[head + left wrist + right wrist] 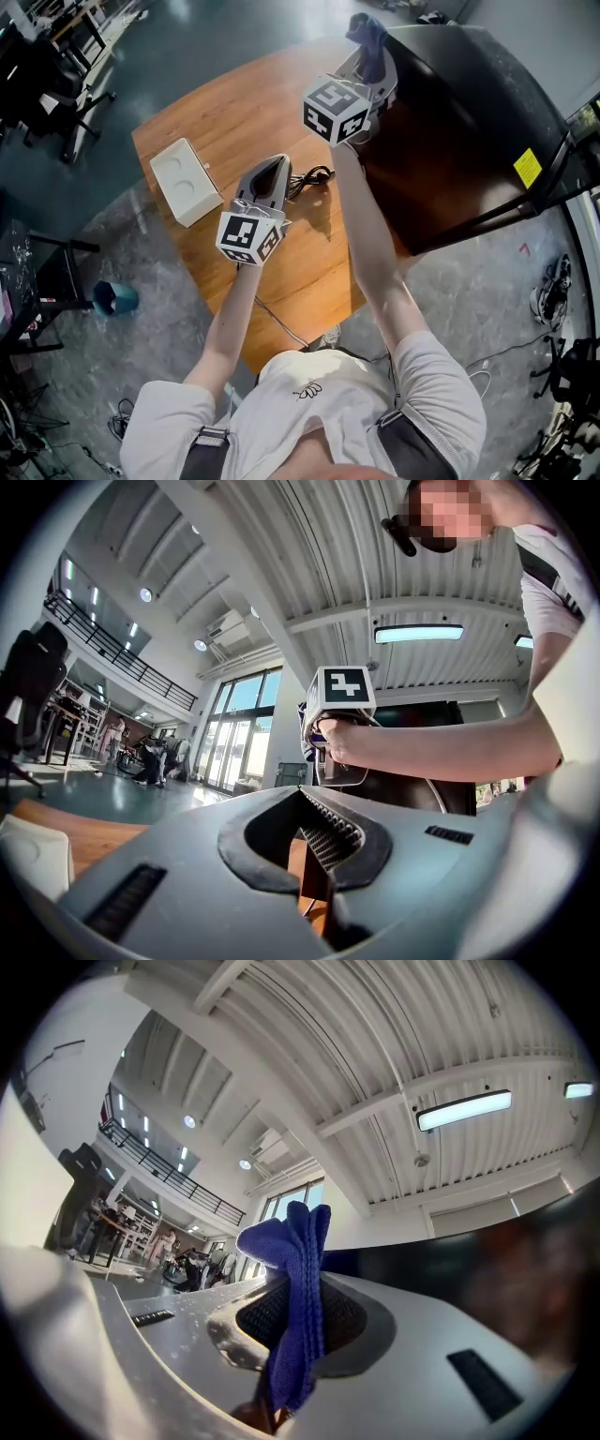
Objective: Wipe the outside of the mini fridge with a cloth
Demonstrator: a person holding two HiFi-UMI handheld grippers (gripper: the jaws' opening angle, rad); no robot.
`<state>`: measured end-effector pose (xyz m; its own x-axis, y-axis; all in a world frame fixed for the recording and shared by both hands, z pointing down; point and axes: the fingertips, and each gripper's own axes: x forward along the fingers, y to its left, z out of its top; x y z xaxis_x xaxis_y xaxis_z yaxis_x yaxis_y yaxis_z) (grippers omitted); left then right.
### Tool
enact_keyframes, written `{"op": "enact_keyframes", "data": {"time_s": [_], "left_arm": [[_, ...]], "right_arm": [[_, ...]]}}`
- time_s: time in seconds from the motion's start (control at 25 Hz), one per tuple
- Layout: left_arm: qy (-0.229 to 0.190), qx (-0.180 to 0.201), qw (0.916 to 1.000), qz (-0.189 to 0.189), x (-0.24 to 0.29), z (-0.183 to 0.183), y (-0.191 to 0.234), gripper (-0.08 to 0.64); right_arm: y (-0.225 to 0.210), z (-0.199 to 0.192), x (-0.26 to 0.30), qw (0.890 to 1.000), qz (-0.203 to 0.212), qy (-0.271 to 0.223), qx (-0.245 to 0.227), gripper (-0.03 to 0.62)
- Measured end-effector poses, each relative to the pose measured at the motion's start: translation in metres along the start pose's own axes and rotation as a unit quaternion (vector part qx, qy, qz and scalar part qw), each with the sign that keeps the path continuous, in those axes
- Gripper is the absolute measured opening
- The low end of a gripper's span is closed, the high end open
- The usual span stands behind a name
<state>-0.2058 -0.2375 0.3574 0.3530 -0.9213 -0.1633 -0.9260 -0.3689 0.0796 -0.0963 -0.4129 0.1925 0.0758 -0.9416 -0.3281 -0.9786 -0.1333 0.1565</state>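
Observation:
The mini fridge [450, 122] is a dark glossy box standing at the right end of the wooden table [234, 112]. My right gripper [370, 58] is raised at the fridge's near top corner and shut on a blue cloth [367, 33]. In the right gripper view the cloth [295, 1307] sticks up from between the jaws, with the fridge [525, 1260] as a dark blur on the right. My left gripper [267, 183] hovers over the table's middle, shut and holding nothing. The left gripper view shows the right gripper's marker cube [345, 688] against the fridge [422, 752].
A white box [186, 181] lies on the table left of my left gripper, and a black cable [309, 178] is coiled just right of it. On the floor stand a blue bin [114, 298] and dark chairs [56, 103]; cables trail at the right.

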Motion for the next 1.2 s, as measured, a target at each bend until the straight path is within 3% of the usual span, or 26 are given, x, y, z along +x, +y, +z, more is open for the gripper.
{"op": "enact_keyframes", "data": {"time_s": [0.36,0.76,1.2], "left_arm": [[-0.003,-0.002,1.0000,0.000,-0.001,0.003,-0.008,0.005],[-0.018,-0.003,0.9995,-0.025,-0.005,0.015,-0.045,0.005],[-0.032,-0.007,0.9977,-0.059,-0.011,0.027,-0.096,0.005]], "right_arm": [[-0.017,0.002,-0.010,1.000,-0.008,0.001,-0.004,0.062],[-0.077,0.009,-0.059,0.998,-0.056,0.010,0.021,0.061],[-0.156,0.023,-0.127,0.994,-0.105,-0.006,-0.035,0.063]]}}
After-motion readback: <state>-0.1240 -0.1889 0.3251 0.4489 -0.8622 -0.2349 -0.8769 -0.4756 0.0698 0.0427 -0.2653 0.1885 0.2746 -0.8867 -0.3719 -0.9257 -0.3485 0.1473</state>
